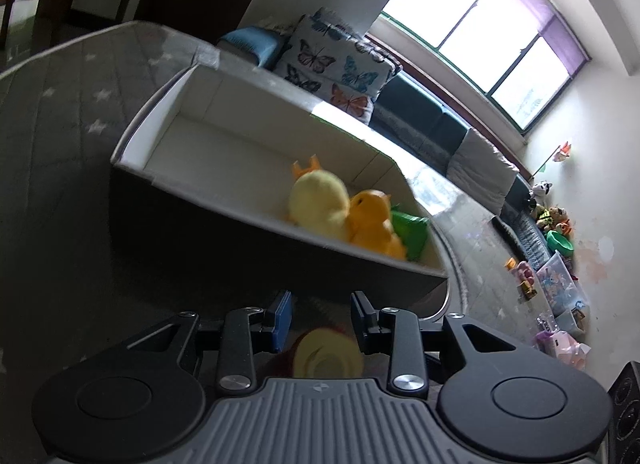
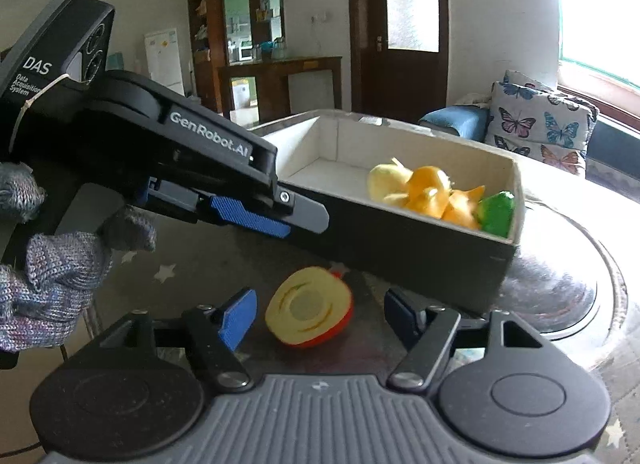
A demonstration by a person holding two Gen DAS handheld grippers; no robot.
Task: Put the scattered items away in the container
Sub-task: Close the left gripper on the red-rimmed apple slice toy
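A dark box with a white inside (image 1: pixel 168 112) (image 2: pixel 400 252) stands on the star-patterned surface. It holds a pale yellow plush (image 1: pixel 318 204) (image 2: pixel 386 180), an orange plush (image 1: pixel 372 224) (image 2: pixel 430 190) and a green item (image 1: pixel 410 232) (image 2: pixel 496 212). A toy half apple (image 2: pixel 310 312), red skin and yellow cut face, lies in front of the box. My right gripper (image 2: pixel 320 318) is open, with the apple between its fingers. My left gripper (image 1: pixel 320 318) is open just above the apple (image 1: pixel 328 356); its body shows in the right wrist view (image 2: pixel 296 216), above and left of the apple.
A round table edge (image 2: pixel 580 304) curves at the right. A sofa with butterfly cushions (image 1: pixel 332 64) (image 2: pixel 536 124) sits behind the box. Toys and bins (image 1: pixel 560 284) lie along the far wall. A gloved hand (image 2: pixel 52 276) holds the left gripper.
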